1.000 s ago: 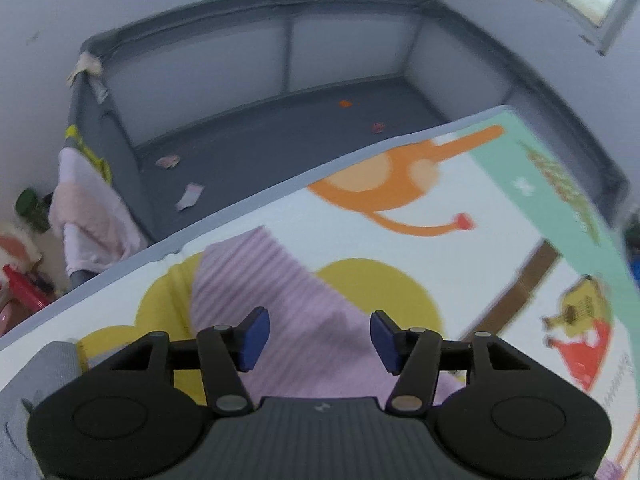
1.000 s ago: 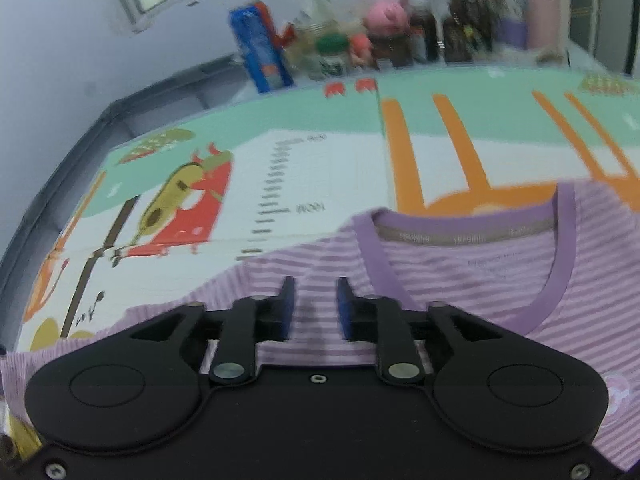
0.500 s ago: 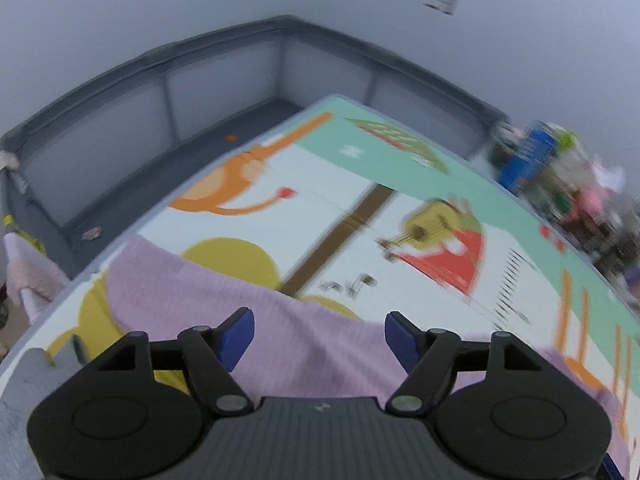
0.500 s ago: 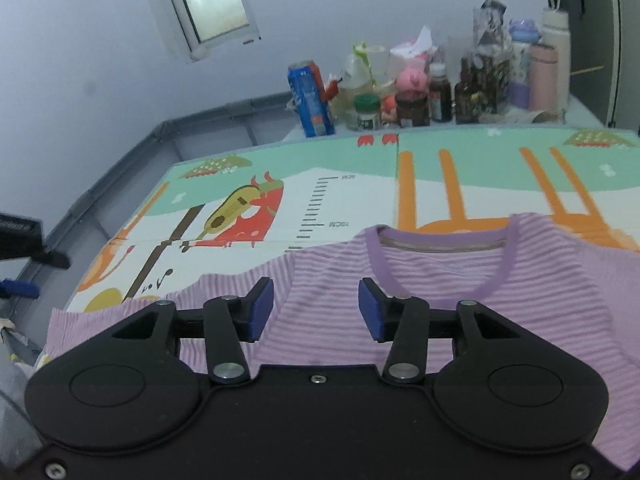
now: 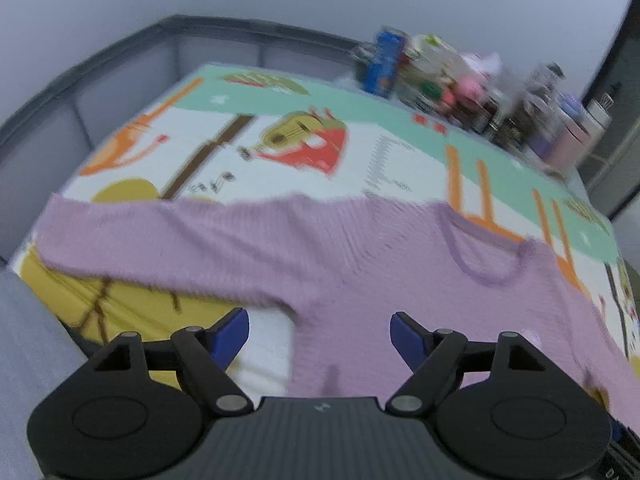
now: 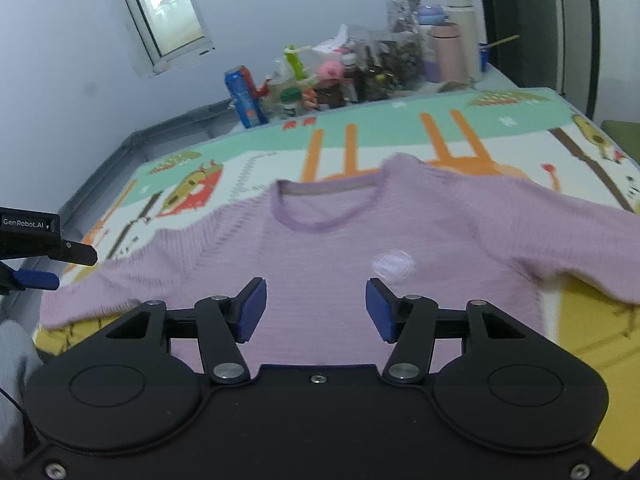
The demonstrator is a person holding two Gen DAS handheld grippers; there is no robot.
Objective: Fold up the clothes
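A lilac striped long-sleeved shirt (image 6: 352,240) lies spread flat, front up, on a colourful play mat (image 6: 400,136); its neckline (image 6: 328,208) points to the far side. In the left wrist view the same shirt (image 5: 320,248) stretches across, one sleeve (image 5: 132,236) reaching left. My left gripper (image 5: 319,334) hovers above the shirt's underarm, jaws still opening, nothing between them. My right gripper (image 6: 314,308) hangs over the shirt's chest, jaws opening too, empty. The left gripper's fingers (image 6: 36,280) show at the left edge of the right wrist view.
Bottles, cans and jars (image 6: 360,76) crowd the mat's far edge. A grey padded playpen wall (image 5: 120,64) runs along the left and far side. A window (image 6: 164,12) is set in the wall. Grey cloth (image 5: 28,340) lies at the near left.
Both grippers pulled back and rose from the shirt while their jaws widened. The left view swung right from the playpen to the whole shirt. The shirt now lies flat and released.
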